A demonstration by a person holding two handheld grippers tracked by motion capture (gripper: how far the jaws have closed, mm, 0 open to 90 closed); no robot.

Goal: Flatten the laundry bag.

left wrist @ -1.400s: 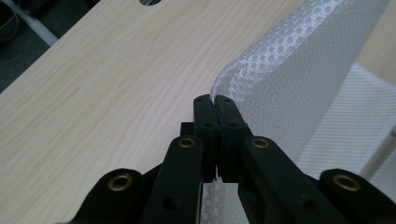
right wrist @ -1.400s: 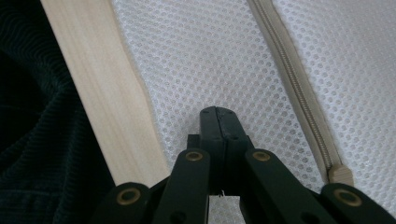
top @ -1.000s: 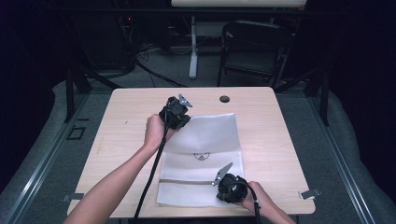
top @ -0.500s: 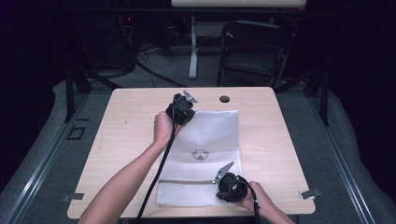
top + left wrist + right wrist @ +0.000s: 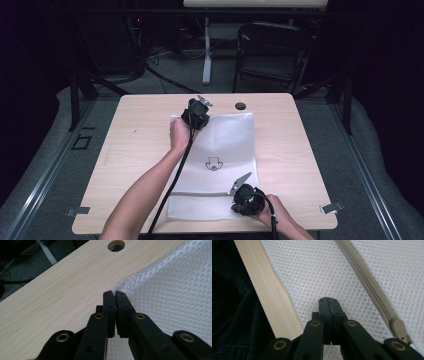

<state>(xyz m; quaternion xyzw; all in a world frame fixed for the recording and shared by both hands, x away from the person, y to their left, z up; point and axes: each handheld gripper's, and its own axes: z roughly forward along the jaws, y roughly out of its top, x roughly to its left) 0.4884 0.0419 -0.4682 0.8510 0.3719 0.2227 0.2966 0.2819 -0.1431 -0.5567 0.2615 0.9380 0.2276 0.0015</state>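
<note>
A white mesh zip bag [image 5: 216,165] lies flat on the middle of the light wooden table [image 5: 130,150], its long side running away from the person, with a small dark emblem [image 5: 213,163] printed near its centre. The left hand-held gripper [image 5: 196,116] sits at the bag's far left corner; in the left gripper view its jaws are pressed together at the very corner of the mesh [image 5: 160,290], which looks pinched between them, with the table's round cable hole [image 5: 116,245] beyond. The right hand-held gripper [image 5: 243,196] rests low on the near part of the bag, close to the table's near edge. In the right gripper view its jaws are closed tight over the mesh, just beside the beige zipper [image 5: 364,277], whose pull [image 5: 399,328] lies to one side of them.
</note>
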